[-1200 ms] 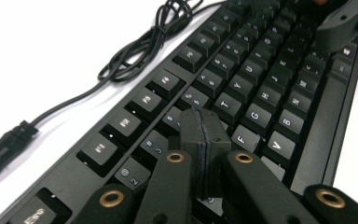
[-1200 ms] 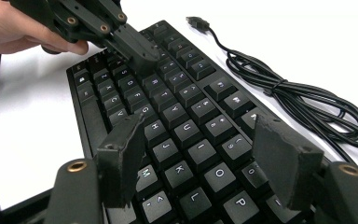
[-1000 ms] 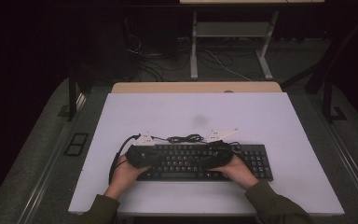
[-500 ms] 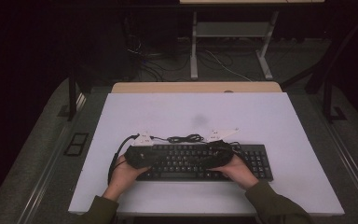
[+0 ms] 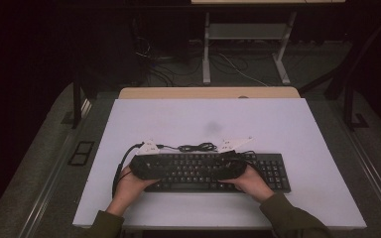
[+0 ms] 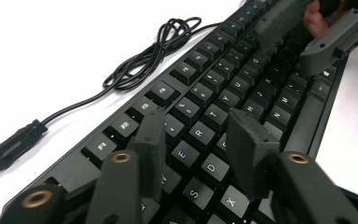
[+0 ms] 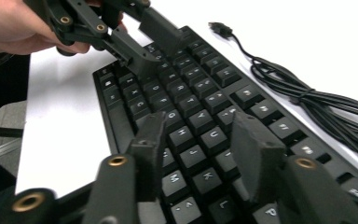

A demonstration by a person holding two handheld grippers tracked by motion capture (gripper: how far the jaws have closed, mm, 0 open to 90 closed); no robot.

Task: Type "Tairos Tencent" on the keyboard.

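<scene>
A black keyboard [image 5: 273, 173] lies across the near half of the white table [image 5: 203, 119]. My left gripper [image 5: 176, 167] hovers over its left half, and my right gripper [image 5: 213, 168] over its middle; they point toward each other. In the left gripper view the left gripper [image 6: 198, 140] stands open just above the letter keys [image 6: 200, 133], with nothing between its fingers. In the right gripper view the right gripper [image 7: 198, 140] is open over the keys [image 7: 191, 121] in the same way. Each view shows the other gripper farther along the keyboard [image 6: 214, 93].
The keyboard's black cable [image 5: 196, 147] lies coiled just behind it, ending in a loose USB plug [image 6: 9, 147]. Two grey three-cornered plates [image 5: 235, 144] sit on top of the grippers. A wooden strip [image 5: 208, 92] borders the table's far edge.
</scene>
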